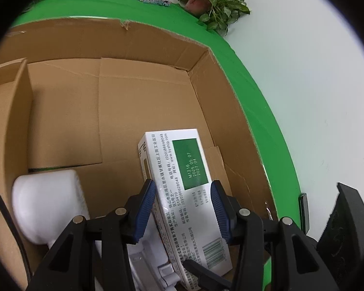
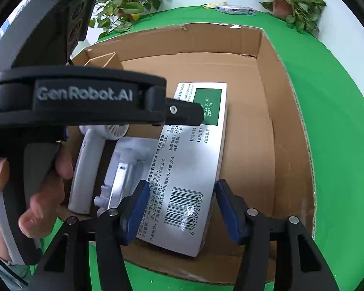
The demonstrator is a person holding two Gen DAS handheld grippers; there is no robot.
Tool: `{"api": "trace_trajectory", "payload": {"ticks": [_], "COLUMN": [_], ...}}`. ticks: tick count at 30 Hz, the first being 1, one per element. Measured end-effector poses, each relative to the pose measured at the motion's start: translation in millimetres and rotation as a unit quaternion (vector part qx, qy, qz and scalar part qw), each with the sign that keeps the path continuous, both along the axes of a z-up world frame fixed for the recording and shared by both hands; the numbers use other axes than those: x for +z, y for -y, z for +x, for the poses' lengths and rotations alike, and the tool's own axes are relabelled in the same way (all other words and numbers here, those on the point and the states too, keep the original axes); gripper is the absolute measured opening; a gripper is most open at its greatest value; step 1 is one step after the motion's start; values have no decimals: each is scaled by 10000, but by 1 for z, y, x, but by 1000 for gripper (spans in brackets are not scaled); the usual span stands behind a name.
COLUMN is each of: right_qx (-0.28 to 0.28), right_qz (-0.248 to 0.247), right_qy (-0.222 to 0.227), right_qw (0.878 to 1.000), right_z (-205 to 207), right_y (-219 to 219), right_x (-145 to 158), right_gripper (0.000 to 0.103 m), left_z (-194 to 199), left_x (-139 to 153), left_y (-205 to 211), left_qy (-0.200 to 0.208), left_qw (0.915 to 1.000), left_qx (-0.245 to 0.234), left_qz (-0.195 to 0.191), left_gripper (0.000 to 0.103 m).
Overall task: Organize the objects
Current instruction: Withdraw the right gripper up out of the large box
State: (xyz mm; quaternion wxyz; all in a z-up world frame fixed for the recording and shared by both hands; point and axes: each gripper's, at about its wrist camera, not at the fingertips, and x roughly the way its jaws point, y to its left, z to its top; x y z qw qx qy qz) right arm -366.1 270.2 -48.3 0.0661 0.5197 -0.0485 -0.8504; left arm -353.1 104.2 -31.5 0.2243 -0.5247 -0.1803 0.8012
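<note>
Your green table (image 2: 327, 101) carries the open cardboard box (image 2: 269, 77) at its centre. Up at twelve o'clock, near the far edge, lies a small patterned packet (image 2: 235, 9), with a yellow item (image 2: 211, 5) just beside it.

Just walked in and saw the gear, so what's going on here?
A person with a gripper in each hand is packing a cardboard box on a green table. The left gripper straddles a white medicine carton lying inside, beside a white handheld fan. The right gripper hangs open over the carton's barcode end.
</note>
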Motion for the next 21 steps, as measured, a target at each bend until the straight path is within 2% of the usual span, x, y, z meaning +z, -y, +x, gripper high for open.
{"api": "trace_trajectory", "payload": {"ticks": [4, 7, 9, 10, 11, 12, 13, 14, 15, 17, 19, 21], "right_qx": [222, 263, 109, 26, -81, -161, -286, -428, -552, -598, -716, -758], "right_qz": [9, 40, 101, 124, 154, 164, 136, 75, 23, 153, 540, 724], "right_qy": [-19, -86, -323, -544, -951, -1265, -1663, -2018, -2327, -2722, -2907, -2828], "right_qw": [9998, 9996, 9994, 9984, 9953, 9917, 9856, 9785, 9710, 9603, 9526, 9534], "right_z": [4, 9, 17, 21, 34, 44, 57, 74, 88, 97, 103, 94], "right_y": [3, 3, 2, 0, 3, 5, 7, 13, 19, 31, 47, 55], "right_x": [0, 2, 8, 12, 22, 29, 37, 42, 45, 39, 32, 20], "right_gripper": [57, 59, 70, 74, 85, 95, 101, 102, 102, 102, 102, 102], "left_z": [17, 36, 58, 70, 84, 103, 118, 142, 159, 187, 199, 201], "left_x": [15, 31, 45, 52, 58, 62, 65, 66, 64, 56, 48, 35], "left_y": [13, 26, 35, 39, 43, 46, 49, 52, 55, 59, 65, 70], "left_qy": [-248, -636, -1095, -1347, -1650, -2007, -2310, -2750, -3076, -3387, -3345, -3192], "left_qw": [9996, 9972, 9907, 9852, 9763, 9630, 9496, 9269, 9078, 8823, 8802, 8858], "left_qx": [106, 250, 454, 576, 723, 894, 1064, 1334, 1532, 1747, 1800, 1924], "left_qz": [-91, -288, -661, -887, -1196, -1559, -1831, -2180, -2402, -2763, -2846, -2765], "left_gripper": [45, 45, 47, 49, 57, 63, 74, 83, 84, 84, 84, 84]}}
